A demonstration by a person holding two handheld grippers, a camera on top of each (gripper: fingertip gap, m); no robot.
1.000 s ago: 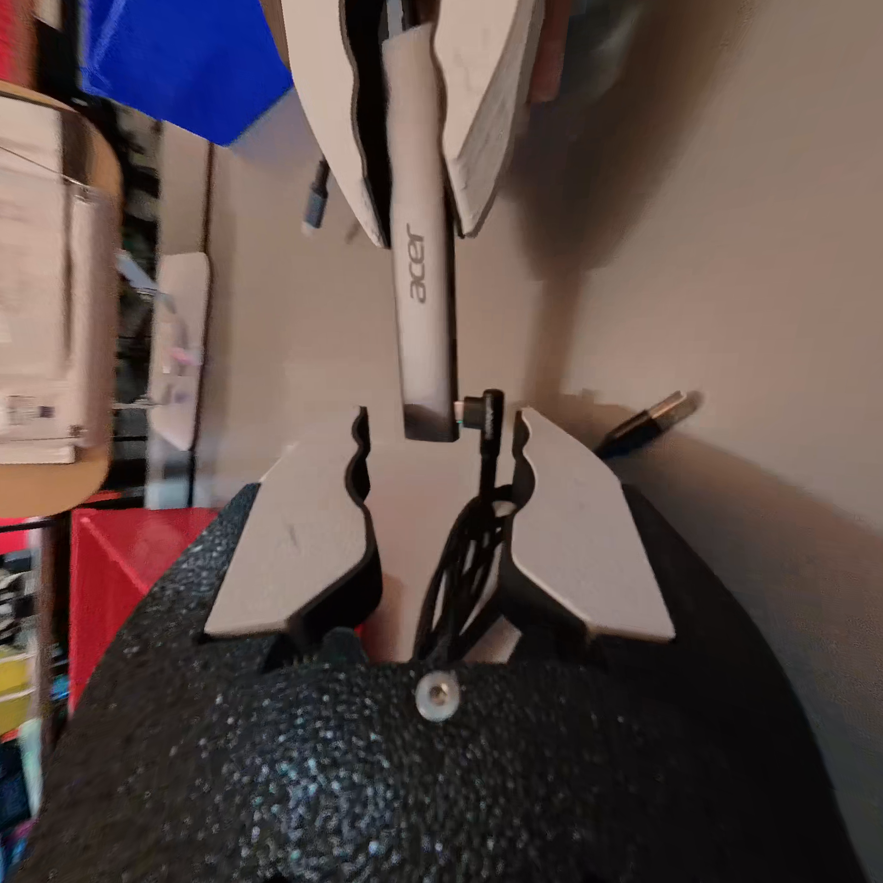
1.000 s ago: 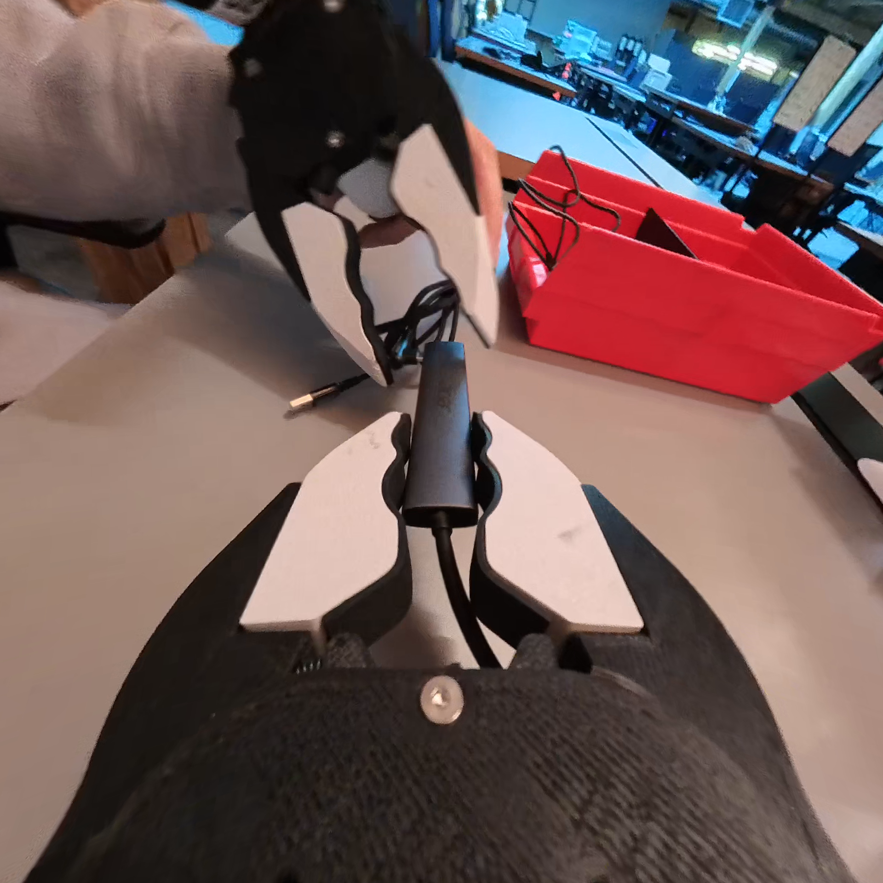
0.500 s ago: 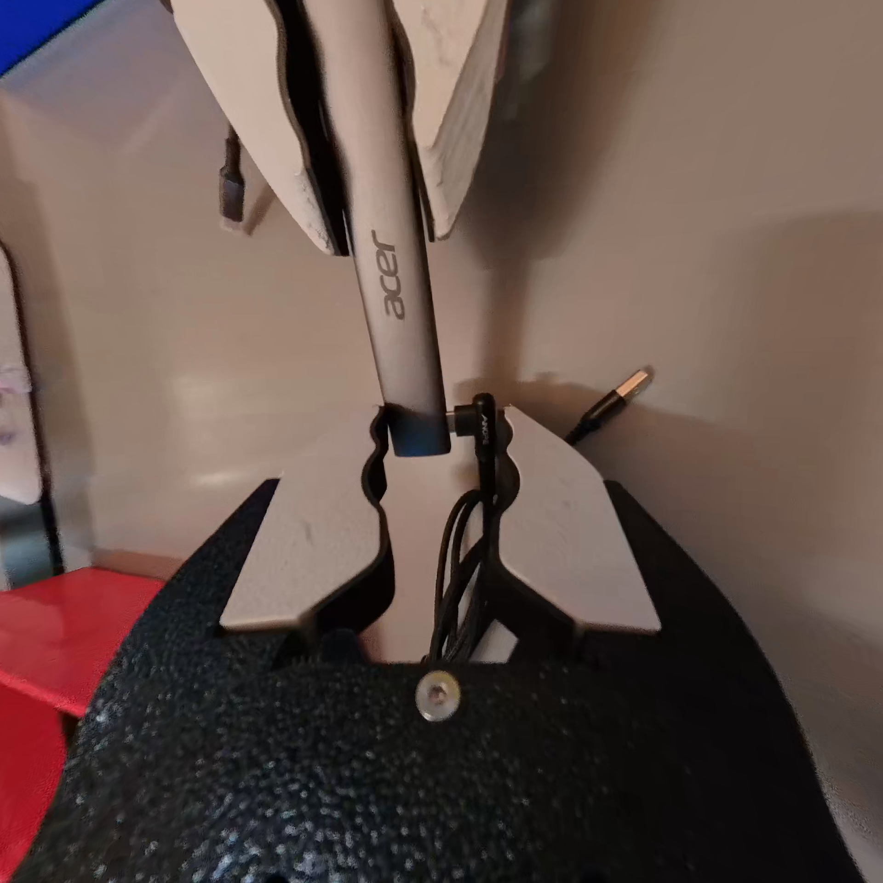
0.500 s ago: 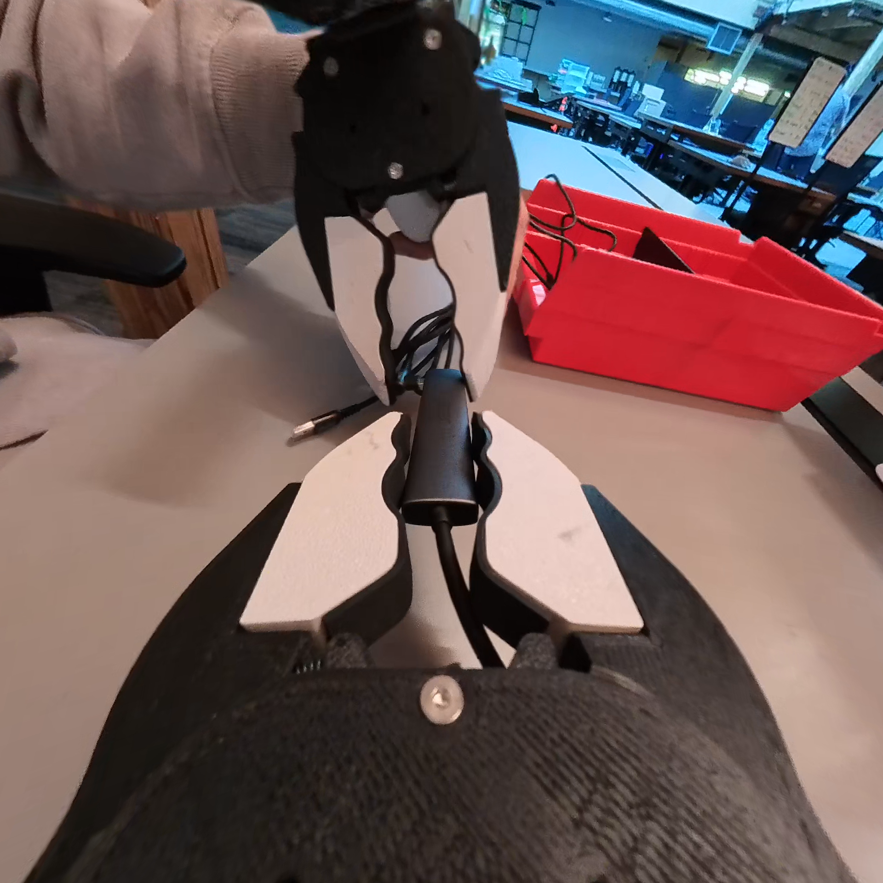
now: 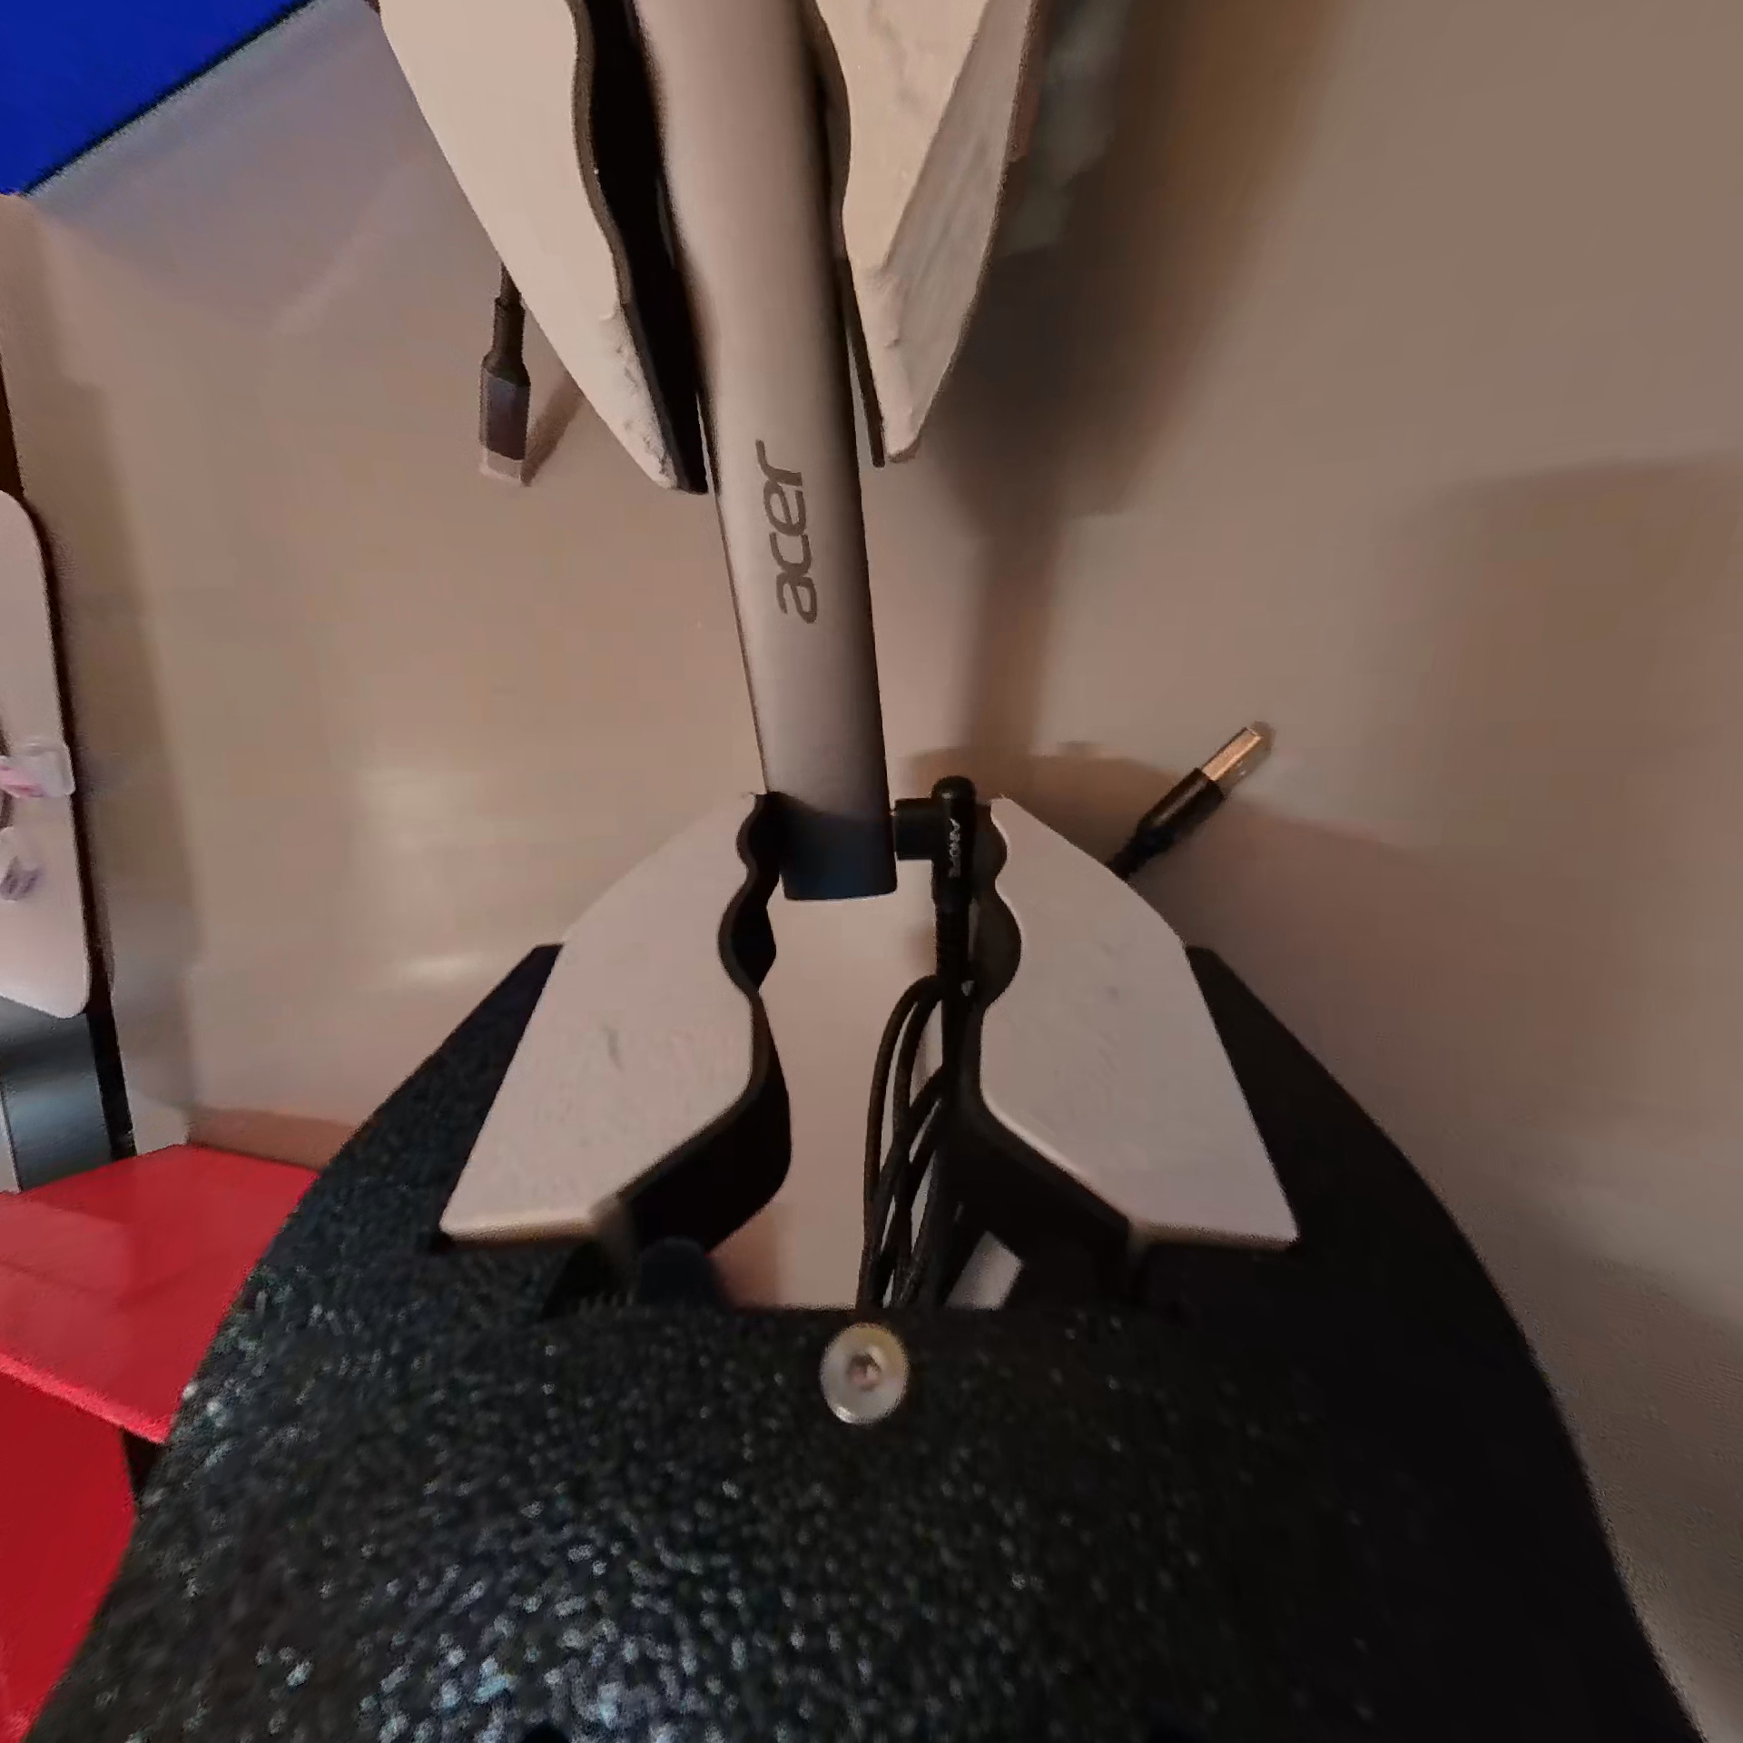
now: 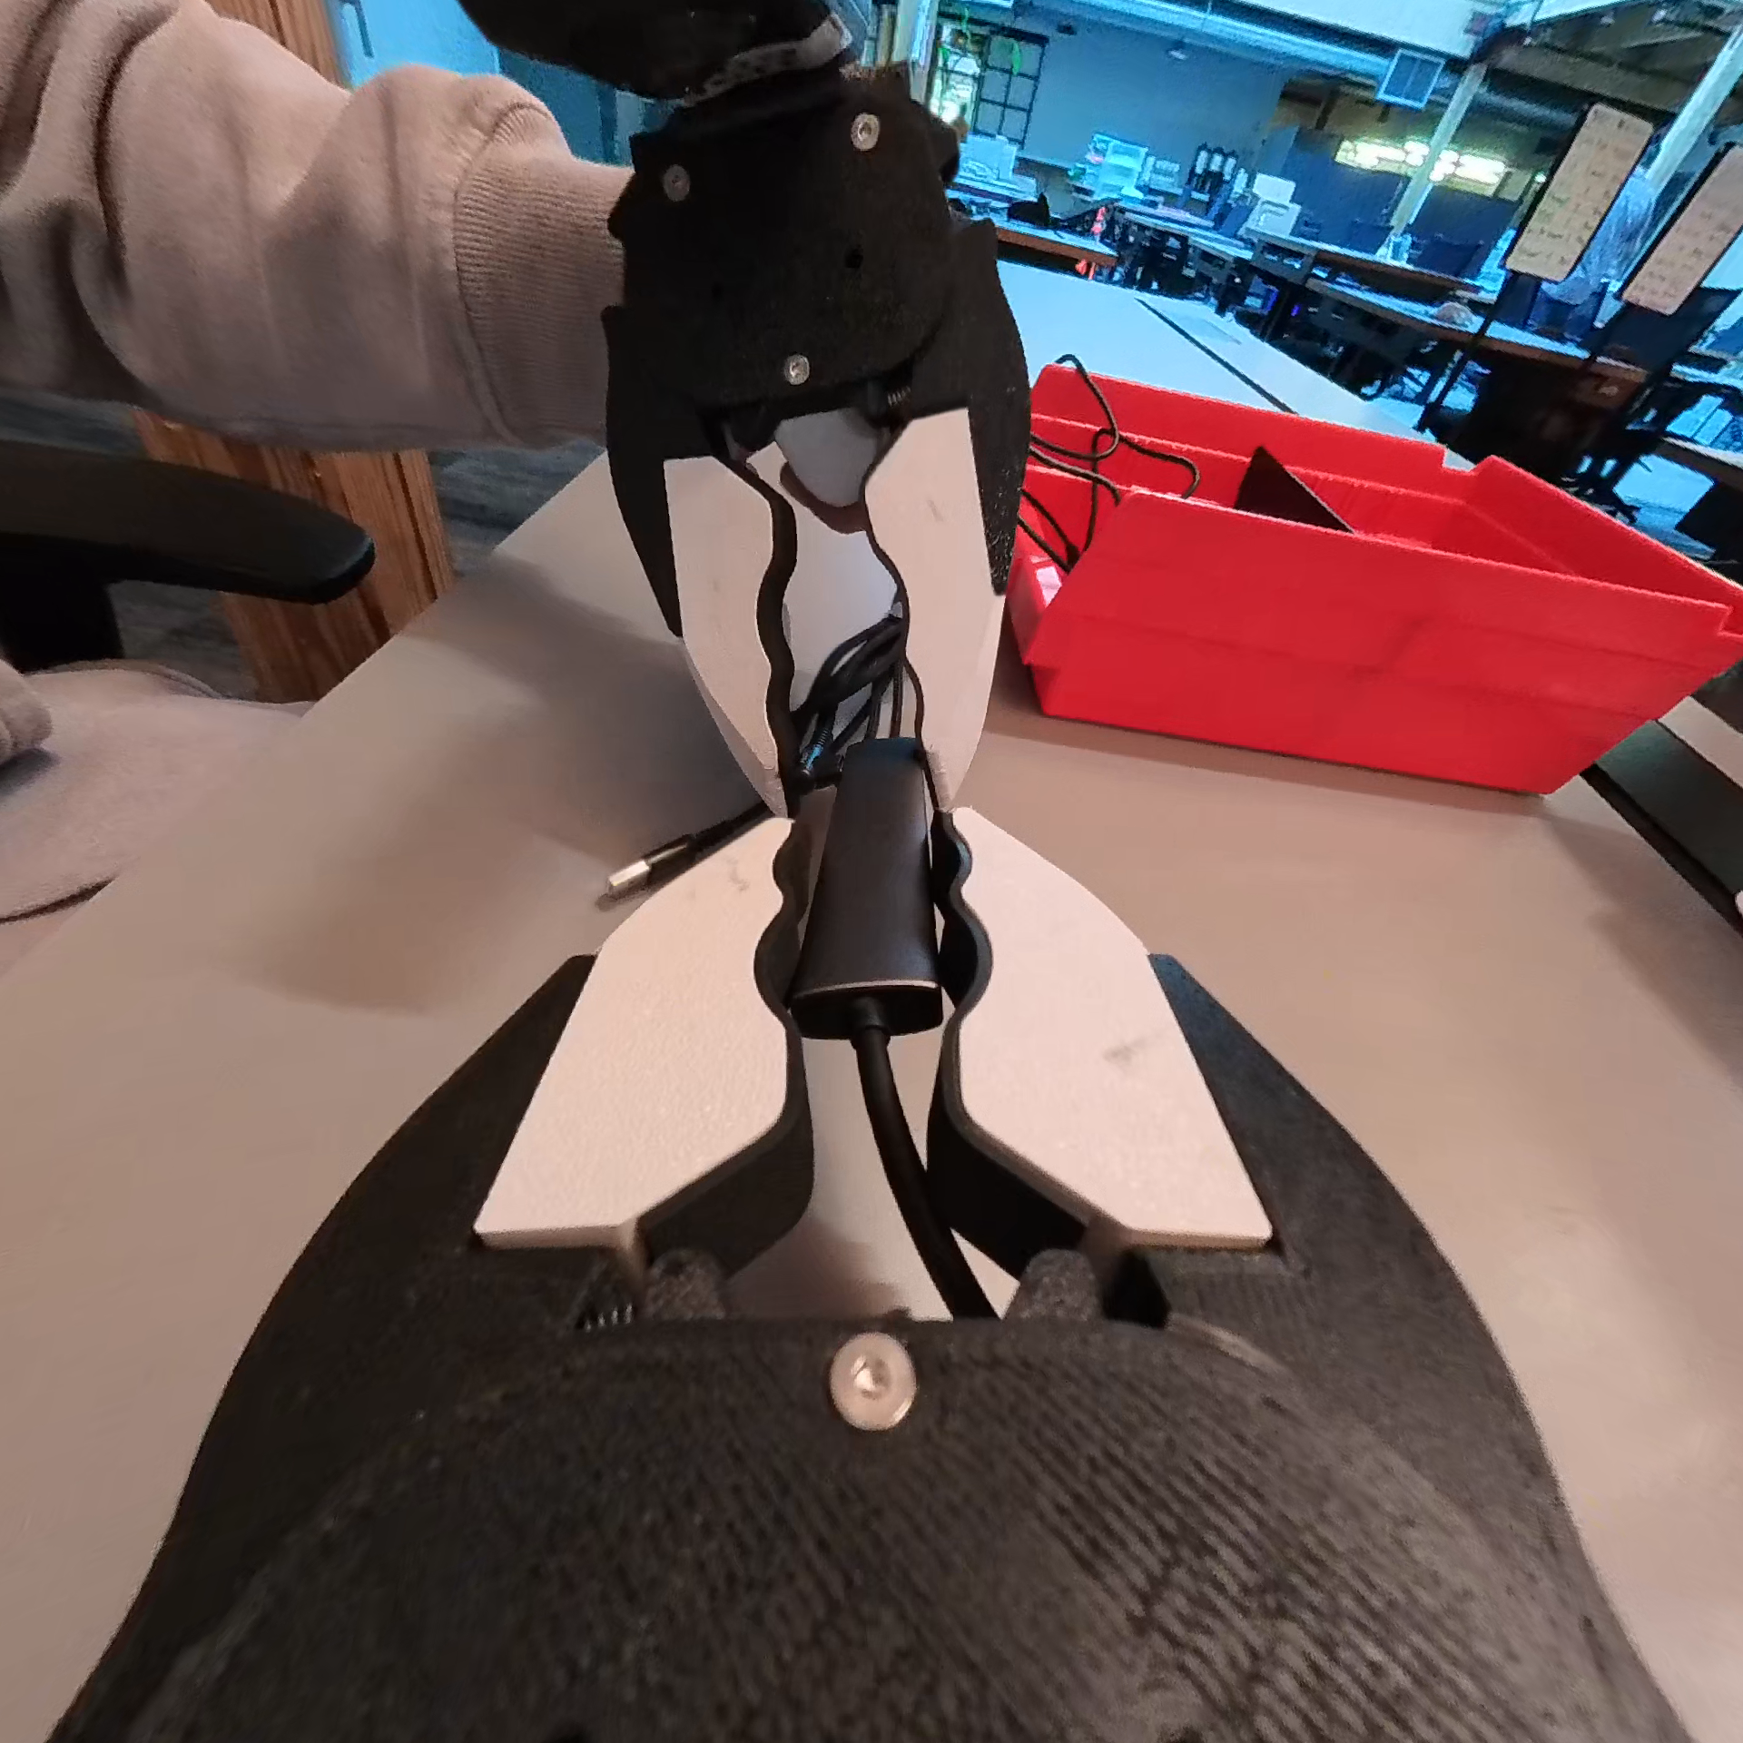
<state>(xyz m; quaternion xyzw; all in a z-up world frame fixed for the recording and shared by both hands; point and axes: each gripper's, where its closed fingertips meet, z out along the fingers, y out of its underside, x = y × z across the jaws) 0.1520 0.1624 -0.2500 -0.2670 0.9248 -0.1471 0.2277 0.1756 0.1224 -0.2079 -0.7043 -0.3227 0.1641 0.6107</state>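
Jaws of the right gripper (image 6: pixel 868 821) clench a grey adapter bar (image 6: pixel 872 905) above the worktop (image 6: pixel 1320 990); the left gripper (image 5: pixel 872 811) pinches the black angled plug (image 5: pixel 948 835) at the bar's far end, its cable bundle (image 5: pixel 910 1132) between them. Red bin (image 6: pixel 1368 641) sits beyond.

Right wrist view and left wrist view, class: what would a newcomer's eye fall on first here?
Two hand-held grippers meet nose to nose over a grey table. The right hand-held gripper is shut on a slim dark grey hub, while the left hand-held gripper grips a black angled plug at the hub's far end, a cable bundle between its fingers. Behind, to the right, sits a red bin.
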